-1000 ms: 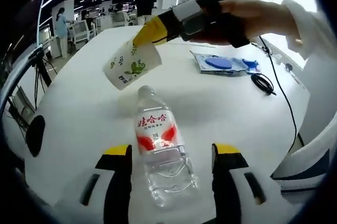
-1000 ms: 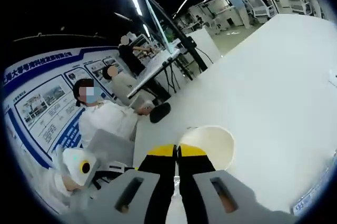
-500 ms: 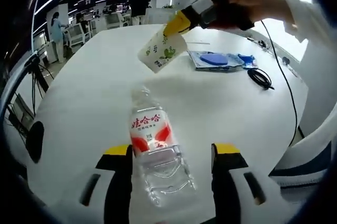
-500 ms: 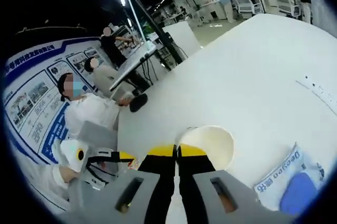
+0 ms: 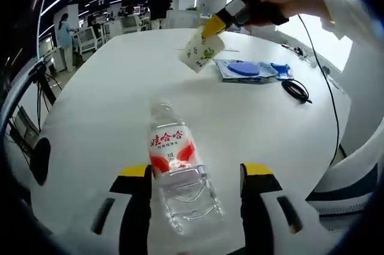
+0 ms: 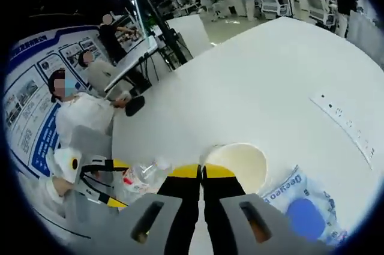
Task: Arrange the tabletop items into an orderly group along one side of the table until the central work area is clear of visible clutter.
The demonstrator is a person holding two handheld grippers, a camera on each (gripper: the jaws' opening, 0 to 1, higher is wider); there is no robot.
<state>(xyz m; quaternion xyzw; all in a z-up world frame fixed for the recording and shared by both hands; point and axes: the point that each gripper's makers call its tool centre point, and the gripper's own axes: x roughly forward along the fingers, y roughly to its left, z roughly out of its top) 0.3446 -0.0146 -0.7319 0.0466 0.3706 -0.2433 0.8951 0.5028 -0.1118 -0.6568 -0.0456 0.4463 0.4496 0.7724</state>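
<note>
The clear plastic water bottle with a red and white label [image 5: 177,171] lies on its side on the white worktop [image 5: 108,99], squarely between the wide-spread jaws of the left hand-held gripper [image 5: 193,174]. Its long axis runs along the gripper's line of sight, cap pointing away and base toward the camera, so the jaws flank its sides without touching; this gripper is much the nearer of the two to the bottle. In the right gripper view the bottle [image 6: 143,174] shows low beside that same gripper.

The white paper cup printed with green leaves [image 5: 201,51] hangs tilted in the air above the far part of the worktop, pinched at its rim by the right hand-held gripper [image 6: 201,172], whose jaws are clamped narrow on the cup wall. Just beyond it lies a blue and white plastic packet [image 5: 249,70], with a coiled black cable [image 5: 298,91] near it toward the worktop's edge.
</note>
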